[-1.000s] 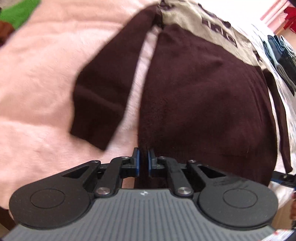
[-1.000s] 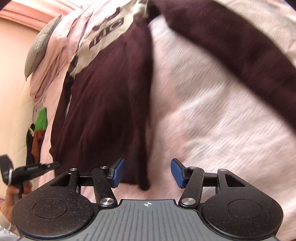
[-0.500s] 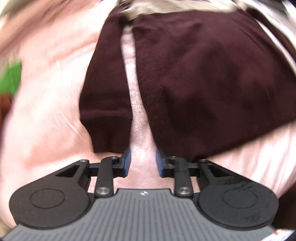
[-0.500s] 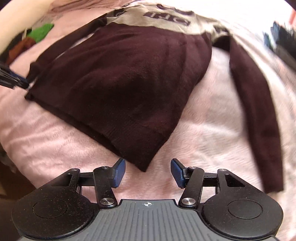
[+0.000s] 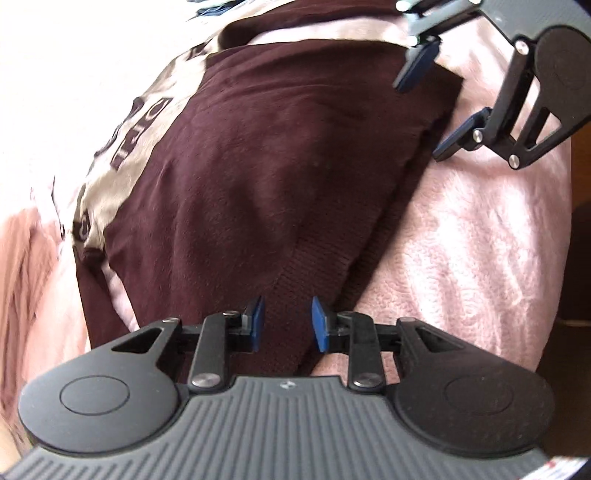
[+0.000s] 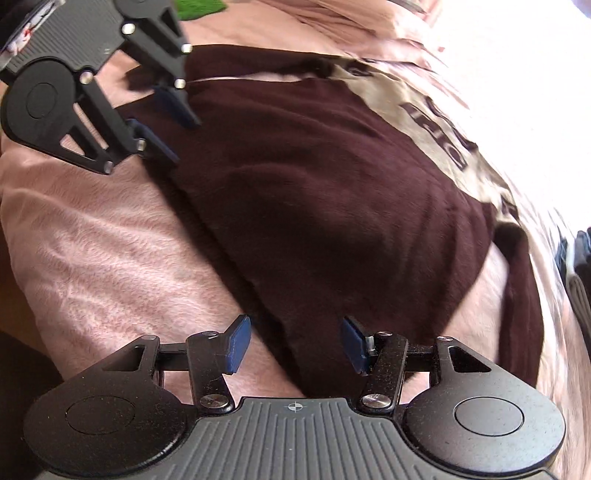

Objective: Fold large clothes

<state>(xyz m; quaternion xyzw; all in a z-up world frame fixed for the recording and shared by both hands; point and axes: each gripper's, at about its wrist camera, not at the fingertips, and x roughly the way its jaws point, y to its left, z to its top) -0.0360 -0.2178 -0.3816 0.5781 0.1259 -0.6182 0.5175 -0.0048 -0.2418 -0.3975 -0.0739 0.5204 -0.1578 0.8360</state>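
A dark brown sweater (image 5: 266, 177) with a beige lettered chest band (image 5: 147, 122) lies flat on a pink fleece blanket (image 5: 480, 240). My left gripper (image 5: 286, 325) is open, and the ribbed hem at one bottom corner runs between its fingers. The right gripper (image 5: 436, 107) shows at the top right of that view, open at the other hem corner. In the right wrist view the right gripper (image 6: 295, 343) is open with the sweater's (image 6: 332, 206) hem corner between its fingers. The left gripper (image 6: 168, 127) stands open at the far corner. One sleeve (image 6: 524, 295) lies alongside the body.
The blanket (image 6: 92, 240) drops off into a dark edge at the lower left. A green item (image 6: 199, 7) lies at the top, and dark folded clothing (image 6: 580, 266) sits at the right edge. The other sleeve (image 5: 94, 295) lies beside the body.
The left gripper, shut a second ago, is now open. Both grippers have swung round to the sweater's hem, one at each bottom corner.
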